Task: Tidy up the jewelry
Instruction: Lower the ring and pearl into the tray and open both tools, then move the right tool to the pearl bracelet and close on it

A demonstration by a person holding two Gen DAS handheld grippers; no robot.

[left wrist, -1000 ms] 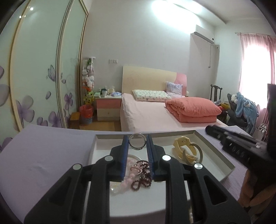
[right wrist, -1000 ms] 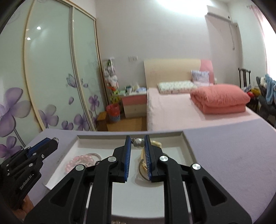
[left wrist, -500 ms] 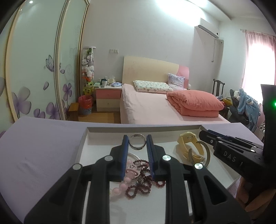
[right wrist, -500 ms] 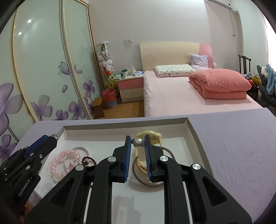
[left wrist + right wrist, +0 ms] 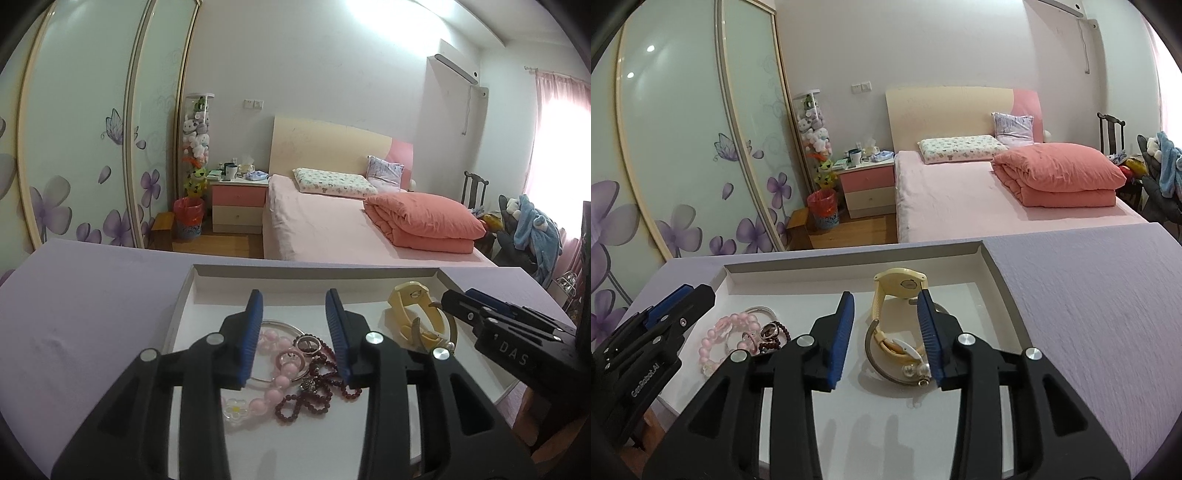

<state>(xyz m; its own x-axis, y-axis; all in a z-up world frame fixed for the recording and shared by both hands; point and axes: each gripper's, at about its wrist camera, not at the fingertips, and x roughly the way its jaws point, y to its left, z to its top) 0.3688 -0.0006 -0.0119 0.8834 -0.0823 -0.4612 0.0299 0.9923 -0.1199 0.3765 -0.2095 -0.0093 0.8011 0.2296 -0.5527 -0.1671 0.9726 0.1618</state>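
Note:
A white tray [image 5: 314, 272] [image 5: 849, 266] lies on the lilac tabletop. My left gripper [image 5: 294, 300] hovers over a pile of a pink bead bracelet [image 5: 275, 382], a dark red bead string [image 5: 319, 387] and a thin bangle. Its jaws are opening, with nothing between them. A silver ring [image 5: 308, 343] rests loose on the pile. My right gripper [image 5: 885, 299] is also opening, above a yellow watch [image 5: 901, 285] and a grey bangle. A pearl earring [image 5: 921, 370] lies free by its right finger. Each gripper shows at the edge of the other's view.
The lilac tabletop [image 5: 1089, 314] stretches to the right of the tray and ends just past the tray's far rim. Beyond it are a pink bed [image 5: 332, 229], a nightstand and a sliding wardrobe with flower prints [image 5: 683, 166].
Both grippers have opened. The silver ring left the left jaws and now lies on the bead pile. The pearl earring left the right jaws and lies beside the watch.

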